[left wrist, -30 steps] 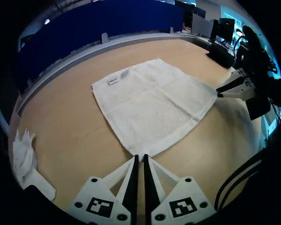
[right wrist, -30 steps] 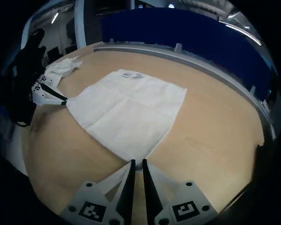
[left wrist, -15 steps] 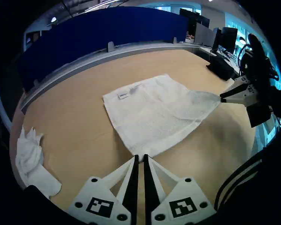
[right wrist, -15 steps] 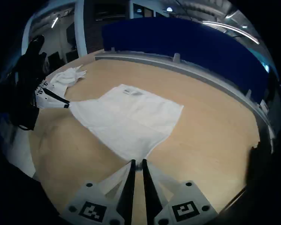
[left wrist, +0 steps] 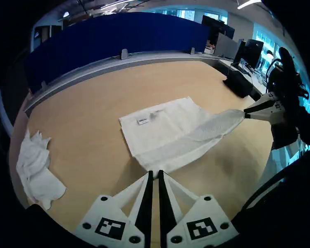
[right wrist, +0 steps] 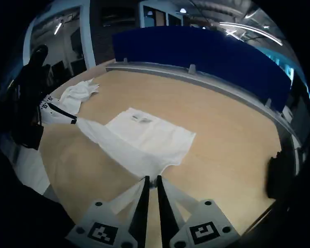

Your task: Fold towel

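Left gripper view shows crumpled cloth (left wrist: 37,169) apart from towel (left wrist: 171,132).

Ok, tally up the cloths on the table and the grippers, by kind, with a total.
Towels: 2, the held towel, pinched at two corners, and the crumpled towel, lying apart
Grippers: 2, the left gripper and the right gripper
Total: 4

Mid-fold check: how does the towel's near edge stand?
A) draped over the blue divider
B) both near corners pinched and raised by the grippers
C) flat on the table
B: the left gripper and right gripper each pinch a corner of the towel, and its near edge is lifted off the table.
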